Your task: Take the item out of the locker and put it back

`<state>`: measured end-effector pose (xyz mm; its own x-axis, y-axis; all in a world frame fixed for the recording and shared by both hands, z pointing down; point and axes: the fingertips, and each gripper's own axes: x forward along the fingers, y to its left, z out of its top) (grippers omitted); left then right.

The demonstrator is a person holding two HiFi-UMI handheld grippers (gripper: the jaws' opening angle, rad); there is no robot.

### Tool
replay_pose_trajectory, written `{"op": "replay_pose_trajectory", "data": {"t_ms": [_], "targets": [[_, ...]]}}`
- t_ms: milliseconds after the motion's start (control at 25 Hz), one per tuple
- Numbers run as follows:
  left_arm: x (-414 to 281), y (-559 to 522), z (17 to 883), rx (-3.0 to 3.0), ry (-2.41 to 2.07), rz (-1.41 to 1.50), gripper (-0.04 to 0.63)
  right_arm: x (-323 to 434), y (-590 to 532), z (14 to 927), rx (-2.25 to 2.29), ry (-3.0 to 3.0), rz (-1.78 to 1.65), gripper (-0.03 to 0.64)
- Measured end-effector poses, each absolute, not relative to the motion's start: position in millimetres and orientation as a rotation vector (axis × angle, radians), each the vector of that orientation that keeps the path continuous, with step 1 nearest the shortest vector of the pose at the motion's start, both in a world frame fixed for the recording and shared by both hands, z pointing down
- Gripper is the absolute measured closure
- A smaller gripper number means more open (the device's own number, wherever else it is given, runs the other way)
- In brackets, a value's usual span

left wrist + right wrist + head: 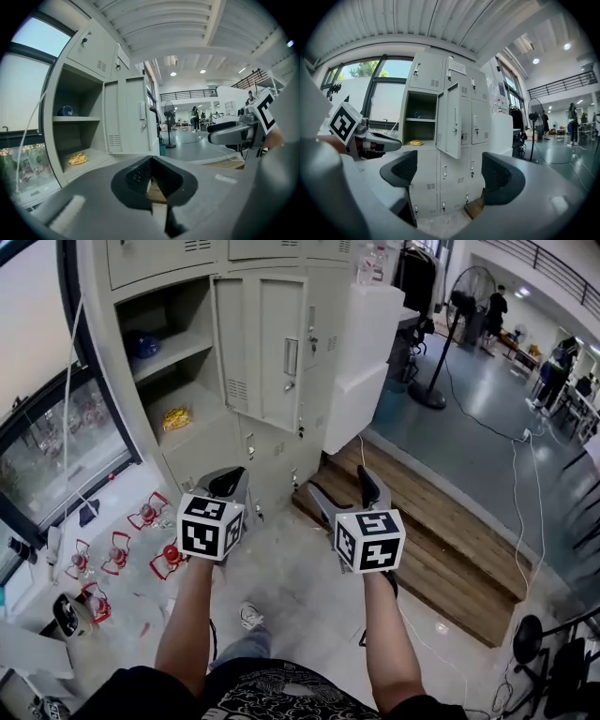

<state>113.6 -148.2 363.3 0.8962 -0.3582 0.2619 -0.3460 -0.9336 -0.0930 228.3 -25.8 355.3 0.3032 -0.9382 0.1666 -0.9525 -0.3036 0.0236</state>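
Locker (281, 352) door swung out, yellow packet (175, 417) on its lower shelf; facing it, left gripper (230, 484) pinched together, right gripper (343, 484) spread wide.

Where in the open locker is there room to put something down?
Lower shelf: bare between the yellow bag and the door. Upper shelf: bare right of the blue thing. Red things crowd the floor at left.
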Motion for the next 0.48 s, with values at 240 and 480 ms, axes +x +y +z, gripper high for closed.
{"op": "replay_pose_trajectory", "data": {"t_ms": [240,480], "targets": [[94,-199,362,-3.004,0.693,-0.416,0.595,215,-88,357,2.333,-1.884,0.178,0.178],[75,-258,359,-2.982,0.831,-0.408,0.595,204,-154,357,2.236,-1.973,0.169,0.179]]}}
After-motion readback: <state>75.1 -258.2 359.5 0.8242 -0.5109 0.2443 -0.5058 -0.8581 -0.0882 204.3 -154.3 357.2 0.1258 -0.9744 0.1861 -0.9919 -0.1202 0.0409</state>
